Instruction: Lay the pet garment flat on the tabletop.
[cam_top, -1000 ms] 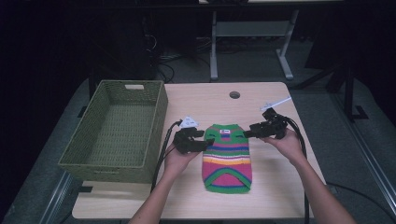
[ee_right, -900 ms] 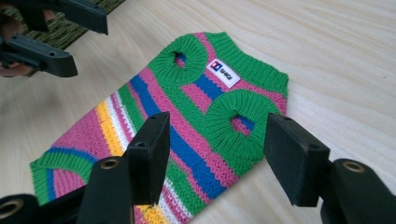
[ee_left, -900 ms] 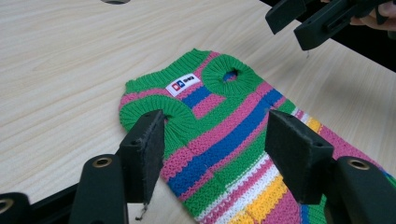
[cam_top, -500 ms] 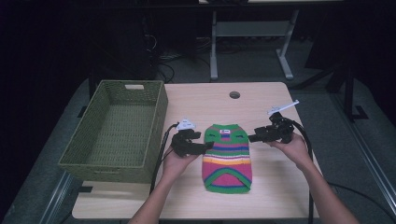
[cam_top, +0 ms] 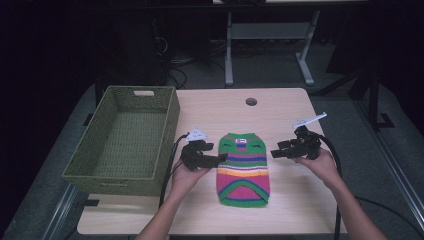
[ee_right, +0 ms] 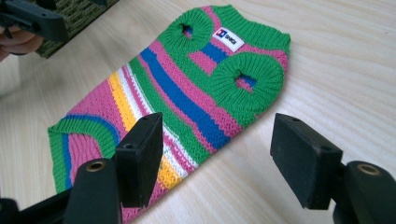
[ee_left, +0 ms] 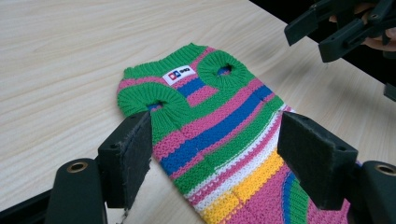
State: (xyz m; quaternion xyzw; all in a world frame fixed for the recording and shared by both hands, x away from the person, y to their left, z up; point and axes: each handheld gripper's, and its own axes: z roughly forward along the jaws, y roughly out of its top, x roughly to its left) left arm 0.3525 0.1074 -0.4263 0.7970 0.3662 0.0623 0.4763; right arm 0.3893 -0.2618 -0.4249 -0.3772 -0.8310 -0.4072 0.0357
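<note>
A small striped dog sweater [cam_top: 244,168] lies flat in the middle of the wooden table [cam_top: 280,107], neck end pointing to 12 o'clock. The left gripper [cam_top: 220,158] waits at its 9 o'clock side, jaws spread wide and holding nothing. The right gripper [cam_top: 274,152] hangs at 3 o'clock, a little way off, jaws wide apart too. The green woven basket [cam_top: 165,130] sits empty at 9 o'clock. I think nothing is folded or packed yet, so the grabbing and moving are still to do.

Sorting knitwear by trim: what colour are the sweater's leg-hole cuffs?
Green, clearest in the right gripper view: leg-hole cuffs on the striped sweater.
</note>
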